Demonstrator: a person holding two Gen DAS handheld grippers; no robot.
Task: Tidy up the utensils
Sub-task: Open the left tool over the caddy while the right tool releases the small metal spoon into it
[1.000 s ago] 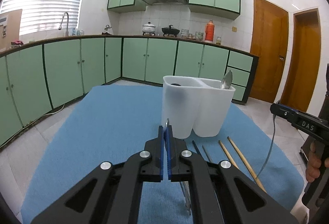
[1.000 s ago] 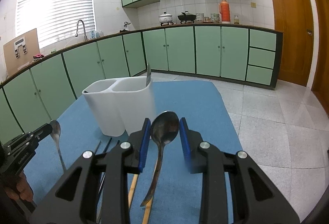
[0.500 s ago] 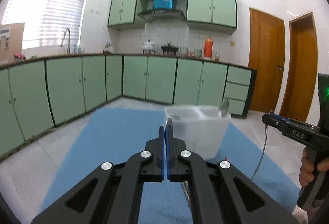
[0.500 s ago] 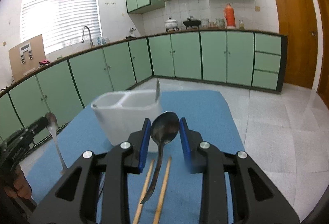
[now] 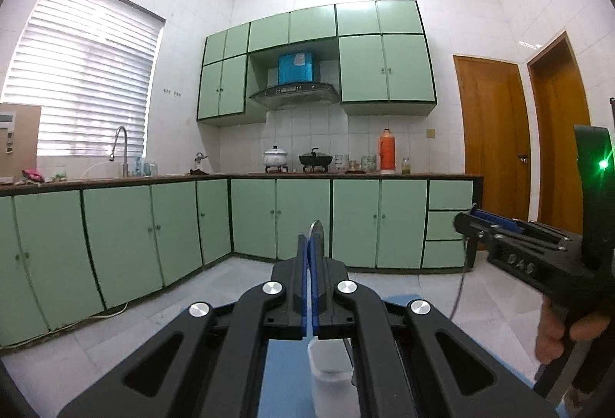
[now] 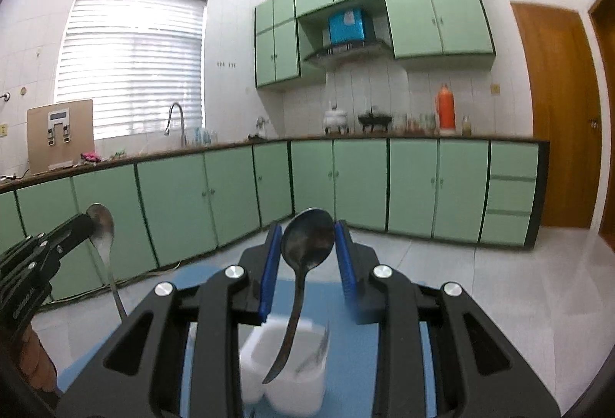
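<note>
Your left gripper [image 5: 310, 245] has its fingers pressed together on a spoon [image 5: 317, 231], bowl up. Your right gripper [image 6: 307, 256] pinches a second spoon [image 6: 305, 245] by its bowl, handle hanging over the white holder [image 6: 292, 391] on the blue surface [image 6: 353, 352] below.

Home kitchen, green cabinets [image 5: 303, 222], sink faucet [image 5: 119, 149], hob pots [image 5: 275, 158]

Left gripper [image 5: 309, 245] clamped tight, right gripper [image 6: 306, 256] partly closed.
</note>
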